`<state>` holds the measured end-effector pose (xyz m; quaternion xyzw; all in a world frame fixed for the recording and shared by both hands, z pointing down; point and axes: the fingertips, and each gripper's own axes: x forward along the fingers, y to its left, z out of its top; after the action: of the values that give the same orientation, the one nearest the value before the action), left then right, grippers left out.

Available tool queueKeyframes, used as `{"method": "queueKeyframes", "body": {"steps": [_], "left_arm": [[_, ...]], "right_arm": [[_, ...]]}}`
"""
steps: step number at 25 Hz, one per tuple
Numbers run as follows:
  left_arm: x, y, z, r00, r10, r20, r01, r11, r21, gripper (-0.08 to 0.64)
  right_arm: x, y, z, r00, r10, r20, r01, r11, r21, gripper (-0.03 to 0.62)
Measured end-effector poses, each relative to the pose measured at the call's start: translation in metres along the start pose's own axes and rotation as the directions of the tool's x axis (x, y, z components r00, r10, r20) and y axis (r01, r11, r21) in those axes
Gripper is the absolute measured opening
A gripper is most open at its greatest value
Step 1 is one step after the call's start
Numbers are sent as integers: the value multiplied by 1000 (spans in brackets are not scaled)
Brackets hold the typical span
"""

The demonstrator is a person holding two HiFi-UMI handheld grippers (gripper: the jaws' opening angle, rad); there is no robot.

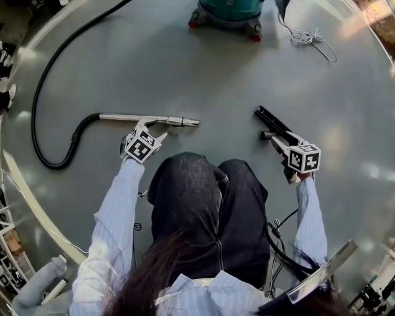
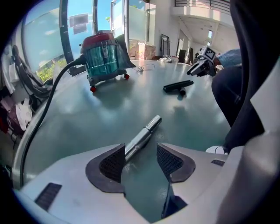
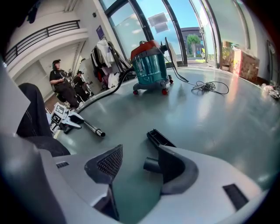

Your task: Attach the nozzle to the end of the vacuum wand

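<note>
The silver vacuum wand [image 1: 151,118] lies on the grey floor, its free end [image 1: 192,123] pointing right and a black hose [image 1: 38,92] on its other end. My left gripper [image 1: 151,129] stands open over the wand [image 2: 142,134], which runs between the pads without being pressed. To the right lies the black nozzle [image 1: 273,125]. Open too, my right gripper [image 1: 276,142] is at the nozzle's near end. In the right gripper view the nozzle's round neck [image 3: 152,165] sits just beside the right finger [image 3: 175,168], the flat head [image 3: 160,138] stretching away.
A teal vacuum cleaner [image 1: 227,10] on red wheels stands at the far side, with a coiled cord [image 1: 312,38] to its right. The person's dark-trousered knees [image 1: 210,197] are between the grippers. People [image 3: 61,83] and clutter show by the far wall.
</note>
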<state>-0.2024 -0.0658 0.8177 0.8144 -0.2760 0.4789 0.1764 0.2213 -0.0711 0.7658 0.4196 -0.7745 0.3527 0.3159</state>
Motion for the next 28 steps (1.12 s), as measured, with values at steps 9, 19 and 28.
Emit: {"method": "queueKeyframes", "body": {"steps": [9,19,28], "left_arm": [[64,31,-51,980,35,-197,17,965,261,201],[99,46,-53,958,26,-284,83,927,365,201],[107,41,-55,956,-39,-290,146,923,355,201]], "right_arm": [[32,-48,-22,978,-191,-82,157,938,-310,261],[46,-114,-61,861,-374,-344,125,812,-570,262],[70,-117,-85,795,-375,-477,113,865,-490,261]]}}
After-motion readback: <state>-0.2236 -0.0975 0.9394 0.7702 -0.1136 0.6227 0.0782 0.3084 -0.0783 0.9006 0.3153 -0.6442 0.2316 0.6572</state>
